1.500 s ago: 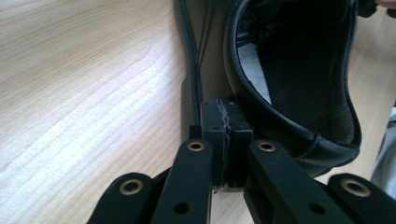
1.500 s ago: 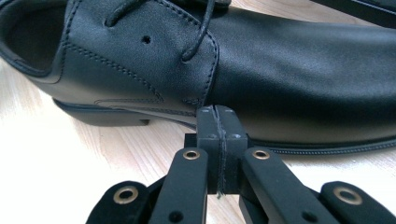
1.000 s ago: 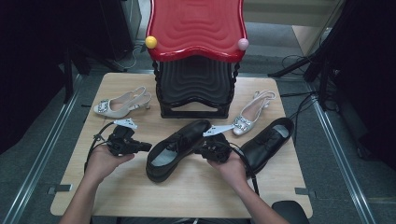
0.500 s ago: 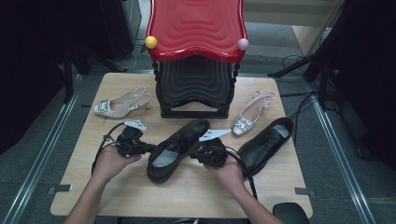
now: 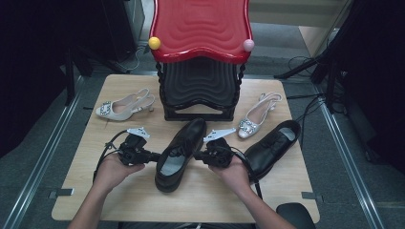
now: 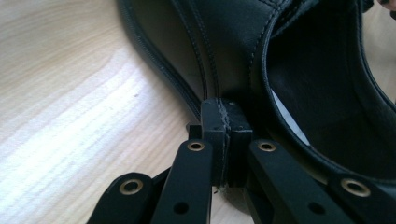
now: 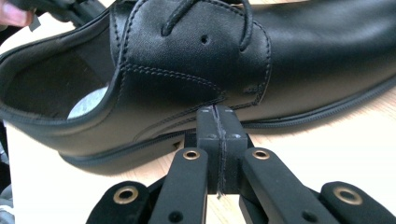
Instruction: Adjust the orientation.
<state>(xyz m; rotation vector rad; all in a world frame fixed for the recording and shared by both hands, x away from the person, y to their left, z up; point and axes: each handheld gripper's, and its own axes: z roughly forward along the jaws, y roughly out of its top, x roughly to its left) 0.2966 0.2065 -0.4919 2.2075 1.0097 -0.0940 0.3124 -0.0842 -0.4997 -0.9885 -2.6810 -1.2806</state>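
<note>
Between the two hands, near the middle of the wooden surface point(image 5: 86, 191), lies the black shoe point(image 5: 179, 152), with its toe towards the red and black rack point(image 5: 200, 57) and its heel towards the person. The left gripper point(image 5: 152, 155) stands at the left flank of the shoe and the right gripper point(image 5: 200, 155) at its right flank. Both pairs of jaws are clenched on nothing, pad against pad, and their tips are at the leather just above the sole, touching it or just beside it; I cannot tell which. I judge that the step in hand is to press the shoe from both sides, in order to shift it or to turn it on the surface, not to lift it by a pinch. The next move calls for equal pressure from both grippers, low on the flanks, so that the shoe slides and does not tip over. If a lift is wanted, one pair of jaws must first open and take the rim of the opening. The shoe is of smooth, shining black leather with laces point(image 7: 205, 14), fine double stitching, a dark sole rim and a pale insole point(image 7: 88, 105) inside. A second black shoe point(image 5: 272, 148) lies to the right, and two pale slingback shoes lie further back, one point(image 5: 125, 105) on the left and one point(image 5: 258, 114) on the right.
</note>
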